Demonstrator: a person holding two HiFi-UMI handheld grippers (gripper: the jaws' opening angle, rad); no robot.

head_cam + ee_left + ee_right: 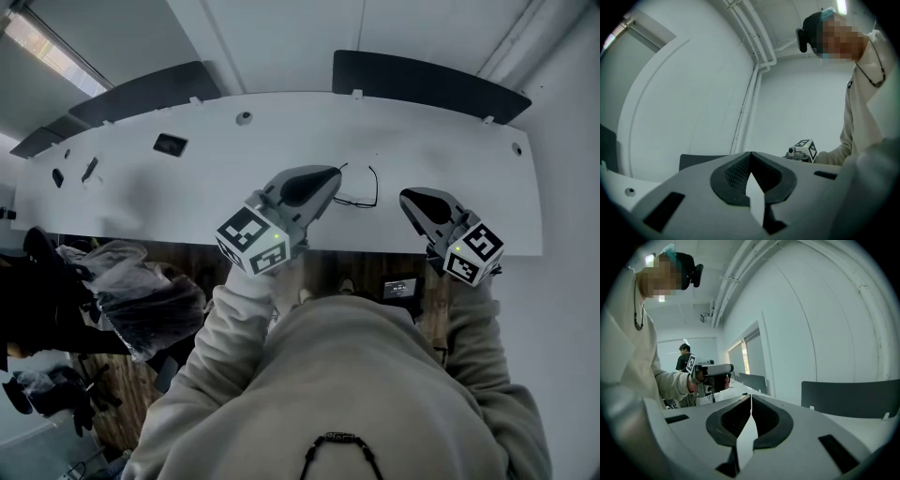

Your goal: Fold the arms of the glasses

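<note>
Glasses of thin black wire [359, 202] (arms out) could slide across the white tabletop [187, 192] if the grey left tool [328, 176] or right tool [409, 199], 2 pressed together and empty, pokes hard.

Glasses [356, 203]: thin dark frame, flat on white table [187, 187] near front edge, 2 arms unfolded.

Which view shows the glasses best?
The head view. It looks down on the glasses lying on the table, so their whole thin dark outline shows, though small. Neither gripper view shows them at all: both look out level, above the tabletop, at the room.
</note>
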